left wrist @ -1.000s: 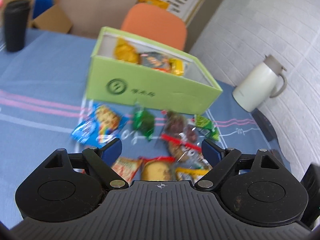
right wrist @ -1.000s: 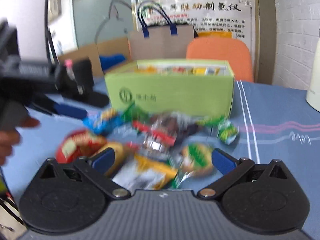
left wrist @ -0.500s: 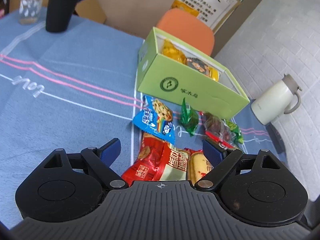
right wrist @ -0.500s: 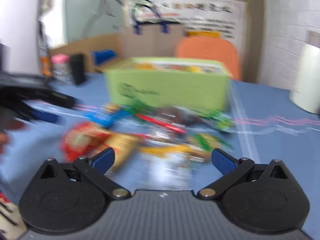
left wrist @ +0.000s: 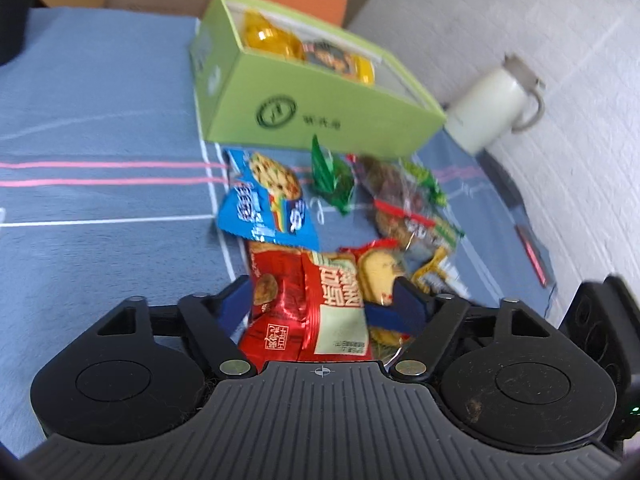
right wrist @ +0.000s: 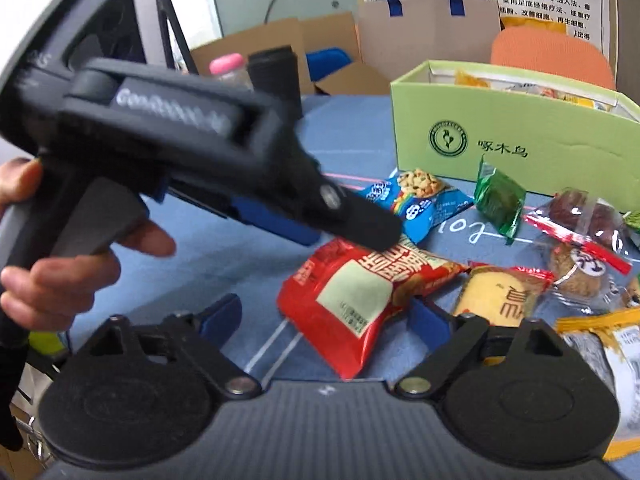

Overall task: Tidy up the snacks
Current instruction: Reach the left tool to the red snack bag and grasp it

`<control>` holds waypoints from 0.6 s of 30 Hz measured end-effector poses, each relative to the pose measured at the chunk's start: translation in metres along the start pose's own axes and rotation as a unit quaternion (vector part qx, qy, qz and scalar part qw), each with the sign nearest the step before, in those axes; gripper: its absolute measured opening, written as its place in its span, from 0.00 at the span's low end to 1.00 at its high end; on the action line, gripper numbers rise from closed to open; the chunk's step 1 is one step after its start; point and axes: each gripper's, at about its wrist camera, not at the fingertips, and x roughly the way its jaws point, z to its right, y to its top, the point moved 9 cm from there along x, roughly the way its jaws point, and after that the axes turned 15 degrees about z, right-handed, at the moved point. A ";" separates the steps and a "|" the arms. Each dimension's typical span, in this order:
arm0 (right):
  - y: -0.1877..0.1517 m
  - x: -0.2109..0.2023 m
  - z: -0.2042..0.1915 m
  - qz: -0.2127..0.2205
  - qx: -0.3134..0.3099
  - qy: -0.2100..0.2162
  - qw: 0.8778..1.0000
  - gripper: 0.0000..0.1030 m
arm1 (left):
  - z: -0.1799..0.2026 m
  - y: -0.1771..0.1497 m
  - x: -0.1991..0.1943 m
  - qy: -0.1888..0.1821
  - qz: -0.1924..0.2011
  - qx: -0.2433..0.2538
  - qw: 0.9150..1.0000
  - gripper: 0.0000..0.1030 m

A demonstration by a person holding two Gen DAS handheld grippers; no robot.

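We find both grippers closing astride one red packet (left wrist: 304,304): left gripper (left wrist: 320,304) apparently not yet gripping, right gripper (right wrist: 326,316) clear. Collision or tearing likely.

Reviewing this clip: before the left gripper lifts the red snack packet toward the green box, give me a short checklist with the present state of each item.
1. Red snack packet sits between the left gripper fingers: ok, jaws closing around it.
2. Pads firmly pressing the packet: cannot tell; the view is blurred.
3. Only one packet in the grip: not ok, the yellow cake packet lies against the right-hand finger.
4. Right gripper clear of the packet: not ok, it closes near the same packet's lower end.
5. Green box open, with room: ok, though it already holds snacks.
6. Path to the box: not ok, the blue packet lies in between.
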 end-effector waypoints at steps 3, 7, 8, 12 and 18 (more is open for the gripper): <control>-0.003 -0.003 -0.005 -0.002 -0.016 0.000 1.000 0.87 | -0.006 -0.006 0.003 0.015 -0.003 -0.001 1.000 0.37; -0.008 -0.019 -0.016 -0.004 -0.009 0.018 1.000 0.90 | -0.002 -0.022 -0.016 0.016 0.003 -0.021 1.000 0.29; -0.011 -0.023 -0.018 -0.005 -0.012 0.020 1.000 0.91 | 0.001 -0.028 -0.020 0.019 0.005 -0.021 1.000 0.29; -0.021 -0.032 -0.022 -0.002 -0.013 0.026 1.000 0.91 | 0.011 -0.053 -0.035 0.039 0.016 -0.029 0.999 0.36; -0.021 -0.030 -0.015 0.028 0.009 0.017 0.999 0.91 | 0.007 -0.050 -0.036 0.049 0.044 -0.063 0.996 0.50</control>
